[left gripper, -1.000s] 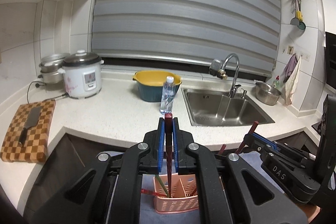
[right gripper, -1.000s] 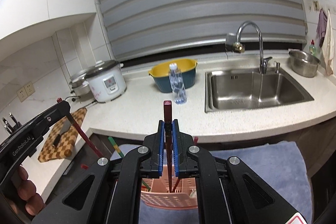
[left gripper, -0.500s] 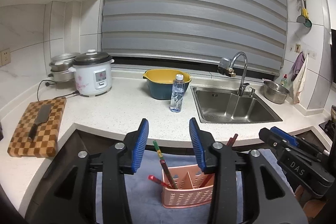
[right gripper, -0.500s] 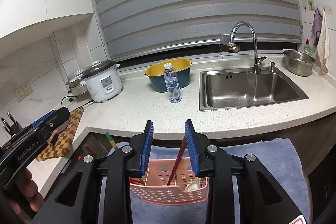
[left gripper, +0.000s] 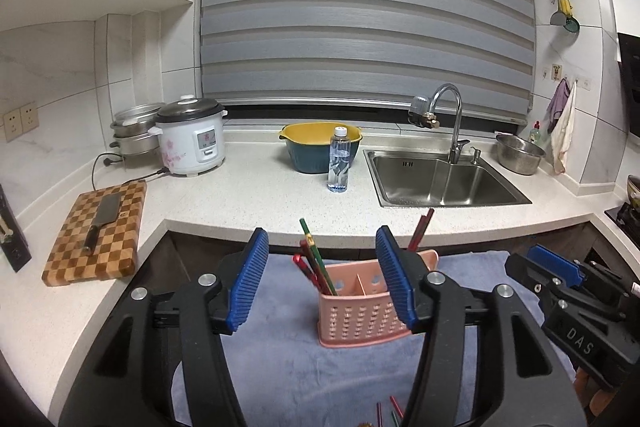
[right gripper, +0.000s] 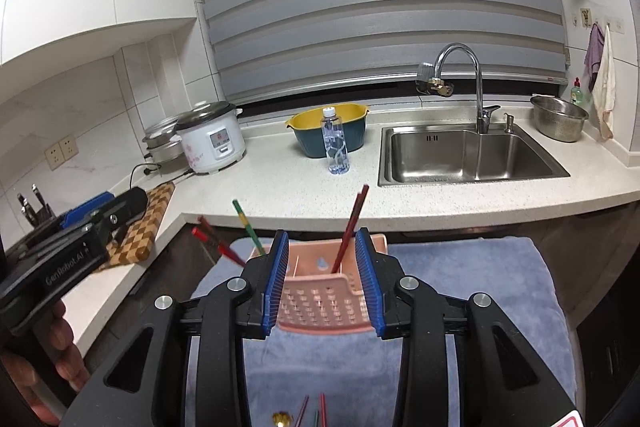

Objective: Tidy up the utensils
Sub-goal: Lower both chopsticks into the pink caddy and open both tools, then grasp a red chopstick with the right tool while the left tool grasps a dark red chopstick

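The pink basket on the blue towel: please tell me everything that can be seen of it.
The pink basket is a small rectangular caddy that looks like plastic, with rows of holes in its walls and a divider that splits it into compartments. It stands upright on the blue towel, in front of the counter edge. Chopsticks lean out of its left compartment, and a dark red pair stands slanted in the right one. Neither gripper touches it.
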Demonstrator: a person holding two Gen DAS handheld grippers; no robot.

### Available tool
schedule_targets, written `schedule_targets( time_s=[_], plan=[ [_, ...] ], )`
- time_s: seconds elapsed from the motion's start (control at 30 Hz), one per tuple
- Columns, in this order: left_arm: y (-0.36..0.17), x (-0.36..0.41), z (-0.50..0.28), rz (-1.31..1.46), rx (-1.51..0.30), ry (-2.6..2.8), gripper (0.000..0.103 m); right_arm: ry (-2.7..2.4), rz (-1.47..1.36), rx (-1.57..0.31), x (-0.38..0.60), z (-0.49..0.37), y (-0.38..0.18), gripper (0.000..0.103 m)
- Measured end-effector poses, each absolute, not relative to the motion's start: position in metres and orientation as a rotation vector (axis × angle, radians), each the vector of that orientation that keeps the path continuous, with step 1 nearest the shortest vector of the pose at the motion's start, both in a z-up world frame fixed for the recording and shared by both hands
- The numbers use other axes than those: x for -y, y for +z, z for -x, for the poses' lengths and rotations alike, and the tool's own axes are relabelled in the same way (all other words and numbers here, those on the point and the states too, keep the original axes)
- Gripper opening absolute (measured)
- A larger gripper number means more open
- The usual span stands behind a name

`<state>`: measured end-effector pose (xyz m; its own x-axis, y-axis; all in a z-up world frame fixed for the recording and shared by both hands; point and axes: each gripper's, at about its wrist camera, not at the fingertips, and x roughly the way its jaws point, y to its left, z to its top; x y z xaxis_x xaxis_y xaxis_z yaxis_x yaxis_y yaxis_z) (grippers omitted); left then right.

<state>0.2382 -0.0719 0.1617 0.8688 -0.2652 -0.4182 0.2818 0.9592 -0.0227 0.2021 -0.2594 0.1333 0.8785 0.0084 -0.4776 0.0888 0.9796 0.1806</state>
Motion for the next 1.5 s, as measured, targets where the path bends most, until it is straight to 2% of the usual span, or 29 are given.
schedule_targets(
  time_s=[0.17,0.23,0.4,1.07,1.3,1.5],
  plan=[
    [0.156,0.069,-0.209,-0.054,-0.442,-0.299,0.057,-0.039,-0.188,-0.518,0.252,-0.173,0.124,0.034],
    [0.150,0.066,-0.194,-0.064,-0.442,-0.297,0.063,-0.033,-0.195,-0.531,0.250,-0.161,0.120,0.034],
    [0.125,0.057,-0.167,-0.049,-0.499,-0.308,0.064,-0.035,-0.207,-0.573,0.247,-0.127,0.100,0.035],
    [-0.029,0.041,-0.088,-0.064,-0.847,-0.323,0.064,-0.080,-0.162,-0.926,0.227,-0.040,-0.066,0.034],
    [-0.058,0.042,-0.071,-0.054,-0.914,-0.351,0.064,-0.055,-0.160,-0.974,0.216,-0.039,-0.088,0.031],
    [-0.073,0.050,-0.065,-0.060,-0.954,-0.379,0.064,-0.035,-0.145,-1.005,0.208,-0.042,-0.102,0.024]
  ],
)
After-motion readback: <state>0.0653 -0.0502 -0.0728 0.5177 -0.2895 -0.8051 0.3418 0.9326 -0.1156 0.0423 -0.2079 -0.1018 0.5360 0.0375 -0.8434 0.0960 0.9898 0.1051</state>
